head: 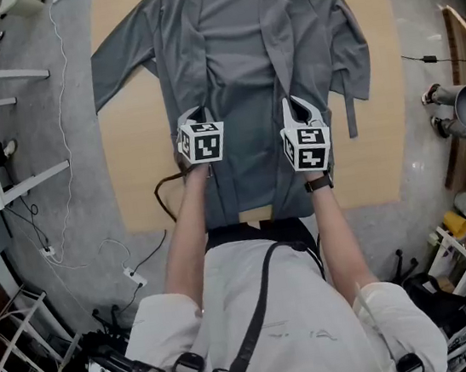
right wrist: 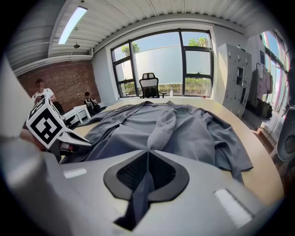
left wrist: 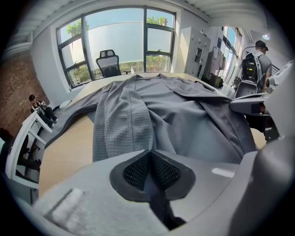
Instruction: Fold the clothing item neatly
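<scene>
A grey robe [head: 231, 52] lies spread front-up on a light wooden table [head: 141, 176], collar at the far end from the jaws and both sleeves splayed outward. The cloth is a thin, waffle-textured weave, loosely rumpled, with long soft creases running away from the pads. Its two front panels overlap down the middle, and their folded edges rise as ridges straight ahead of each gripper.

The left gripper [head: 191, 114] is closed on the near hem of the robe's left front panel. In the left gripper view the two mesh pads [left wrist: 138, 168] meet at the tip, and a dark strip of the grey fabric [left wrist: 184, 110] is pinched between them and trails down behind them. The right gripper [head: 303, 104] is clamped the same way on the right front panel – in its own view the pads [right wrist: 131, 173] are pressed together with a fold of the robe [right wrist: 184, 129] caught between and hanging below. The cloth beyond each pair of jaws is lifted slightly into a peak. To the right of the right jaws a narrow belt strip [head: 349, 109] dangles from the robe's side.
</scene>
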{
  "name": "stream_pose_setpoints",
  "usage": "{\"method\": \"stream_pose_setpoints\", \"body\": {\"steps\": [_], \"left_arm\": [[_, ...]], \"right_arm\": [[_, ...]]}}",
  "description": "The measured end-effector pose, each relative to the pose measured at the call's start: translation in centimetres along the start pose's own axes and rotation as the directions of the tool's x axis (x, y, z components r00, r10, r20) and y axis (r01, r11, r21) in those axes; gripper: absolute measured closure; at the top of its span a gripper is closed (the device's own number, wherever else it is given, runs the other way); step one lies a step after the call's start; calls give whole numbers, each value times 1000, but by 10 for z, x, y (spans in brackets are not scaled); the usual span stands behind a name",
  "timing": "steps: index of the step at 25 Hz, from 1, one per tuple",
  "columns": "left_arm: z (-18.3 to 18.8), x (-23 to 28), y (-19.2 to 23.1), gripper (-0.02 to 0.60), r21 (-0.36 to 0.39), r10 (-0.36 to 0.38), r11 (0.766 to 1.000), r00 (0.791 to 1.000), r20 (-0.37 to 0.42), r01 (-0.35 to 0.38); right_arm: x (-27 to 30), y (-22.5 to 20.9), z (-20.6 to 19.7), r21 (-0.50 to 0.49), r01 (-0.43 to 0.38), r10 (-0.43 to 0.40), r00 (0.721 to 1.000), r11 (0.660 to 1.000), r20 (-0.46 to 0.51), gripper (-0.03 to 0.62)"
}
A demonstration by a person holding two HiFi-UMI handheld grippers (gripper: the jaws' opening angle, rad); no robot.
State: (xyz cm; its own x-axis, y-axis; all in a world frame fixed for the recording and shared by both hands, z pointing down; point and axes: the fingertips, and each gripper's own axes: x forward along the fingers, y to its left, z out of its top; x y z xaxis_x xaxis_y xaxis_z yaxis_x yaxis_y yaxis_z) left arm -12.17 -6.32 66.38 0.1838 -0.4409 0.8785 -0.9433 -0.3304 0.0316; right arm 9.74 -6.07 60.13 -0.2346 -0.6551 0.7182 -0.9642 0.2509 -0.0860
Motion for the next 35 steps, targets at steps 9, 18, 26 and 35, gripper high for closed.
{"method": "stream_pose_setpoints", "body": {"steps": [9, 18, 26, 35], "left_arm": [[11, -18, -8, 575, -72, -73, 995, 997, 36, 76], [51, -54, -55, 575, -108, -241, 961, 962, 131, 255], [75, -71, -89, 575, -103, -364, 917, 914, 180, 385], [72, -58, -111, 575, -120, -445, 875, 877, 180, 469]], "right_arm": [[-6, 8, 11, 31, -34, 33, 999, 999, 25, 580], [-15, 38, 29, 89, -143, 137, 988, 986, 66, 580], [-17, 60, 42, 122, -215, 206, 975, 969, 86, 580], [-11, 70, 36, 166, -256, 247, 966, 952, 76, 580]]}}
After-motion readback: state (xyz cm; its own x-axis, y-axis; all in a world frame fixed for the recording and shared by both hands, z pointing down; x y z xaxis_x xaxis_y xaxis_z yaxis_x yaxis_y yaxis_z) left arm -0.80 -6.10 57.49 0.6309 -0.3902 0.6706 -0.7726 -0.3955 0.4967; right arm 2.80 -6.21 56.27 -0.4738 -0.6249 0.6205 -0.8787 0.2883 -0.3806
